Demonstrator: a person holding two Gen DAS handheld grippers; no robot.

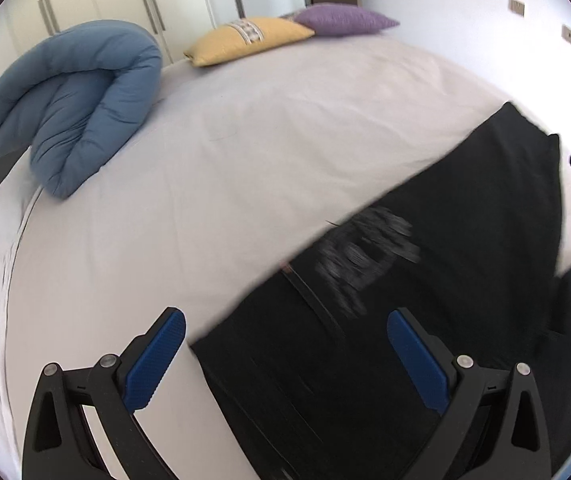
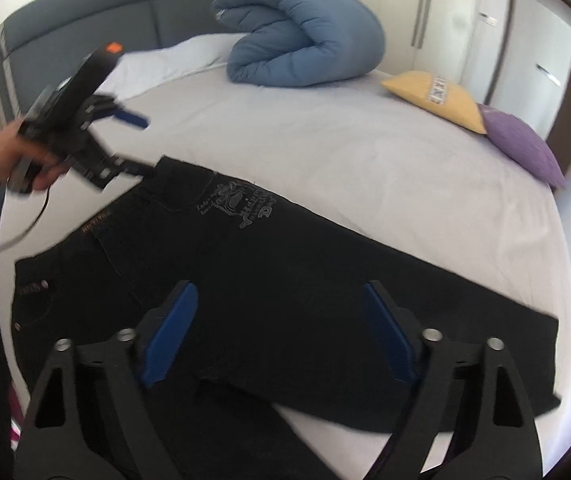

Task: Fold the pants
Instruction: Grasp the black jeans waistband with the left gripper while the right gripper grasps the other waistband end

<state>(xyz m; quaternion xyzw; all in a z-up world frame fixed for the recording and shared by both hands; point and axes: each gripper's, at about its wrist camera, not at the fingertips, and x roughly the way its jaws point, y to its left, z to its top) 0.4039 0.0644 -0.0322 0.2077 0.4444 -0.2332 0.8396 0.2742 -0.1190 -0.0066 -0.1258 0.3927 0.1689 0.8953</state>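
In the left wrist view the left gripper [image 1: 285,354] is being held with its blue-padded fingers [image 1: 153,360] spread wide and released; nothing is being pinched, though the black pants [image 1: 425,280] are lying beneath the gap and the right-hand finger. In the right wrist view the right gripper [image 2: 279,336] is likewise being held with its fingers [image 2: 171,332] apart and free of any cloth, hovering over the trouser legs. From that same camera the left gripper [image 2: 133,144] is being seen at 10 o'clock, carried by a hand [image 2: 9,156] in a dark sleeve, its fingers apart near the waistband corner; whether the lower finger is touching the fabric cannot be told because of blur.

The pants [image 2: 285,280] are being shown spread flat on the bed [image 2: 345,152], waistband toward 9 o'clock and leg ends toward 4 o'clock, with a pale printed design near the hip. A rolled blue duvet [image 2: 305,40] is lying at 12 o'clock, a yellow cushion [image 2: 437,98] at 2 o'clock and a purple cushion [image 2: 525,144] touching it just beyond. A grey headboard [image 2: 85,12] is standing at 11 o'clock, with white wardrobe doors [image 2: 445,8] behind.
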